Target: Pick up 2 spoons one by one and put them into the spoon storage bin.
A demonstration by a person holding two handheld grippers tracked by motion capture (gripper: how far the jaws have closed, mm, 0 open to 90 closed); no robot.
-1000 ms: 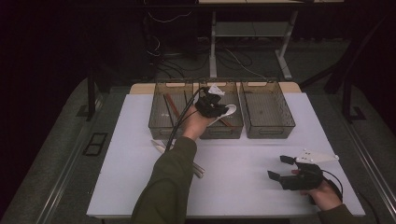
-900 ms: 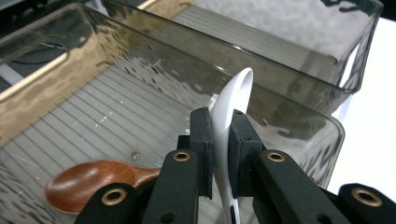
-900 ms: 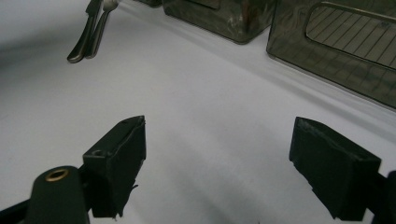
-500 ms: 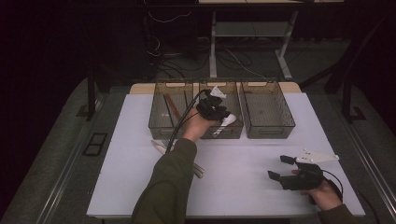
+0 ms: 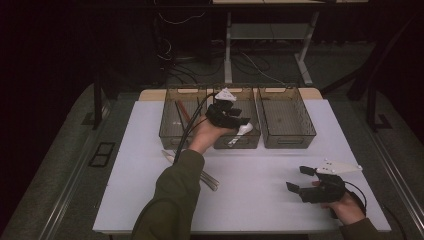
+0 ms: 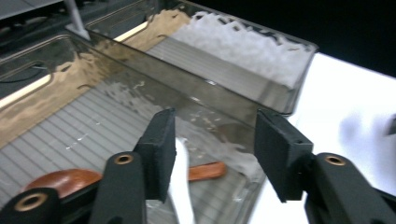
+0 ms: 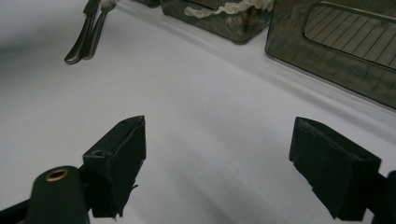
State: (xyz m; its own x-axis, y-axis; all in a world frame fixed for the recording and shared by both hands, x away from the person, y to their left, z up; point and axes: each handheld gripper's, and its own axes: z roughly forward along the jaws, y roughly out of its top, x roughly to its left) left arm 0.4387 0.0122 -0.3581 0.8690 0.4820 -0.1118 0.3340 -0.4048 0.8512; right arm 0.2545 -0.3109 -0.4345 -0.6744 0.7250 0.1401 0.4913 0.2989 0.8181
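My left gripper [image 5: 236, 119] hovers over the middle smoky bin [image 5: 252, 143], and its jaws have just been opening. In the left gripper view, the left gripper [image 6: 215, 137] stands open. A white spoon [image 6: 181, 189] lies loose in the bin under the left jaw, with no pad pressing on it. The white spoon [image 5: 240, 133] rests near the bin's front wall. A brown wooden spoon [image 6: 63, 179] lies beside it. My right gripper [image 5: 299, 178] rests open low at the table's front right, and its jaws [image 7: 219, 140] hold nothing.
Three smoky bins line the back of the white table [image 5: 260, 195]. The left bin [image 5: 170, 131] holds reddish sticks [image 5: 181, 112], and the right bin [image 5: 285, 120] looks bare. Metal cutlery [image 5: 202, 176] lies on the table by my left sleeve; cutlery [image 7: 91, 28] is far from the right gripper.
The left gripper's jaws opened and the white spoon dropped from them into the middle bin. The left hand rose slightly. The right gripper stayed still.
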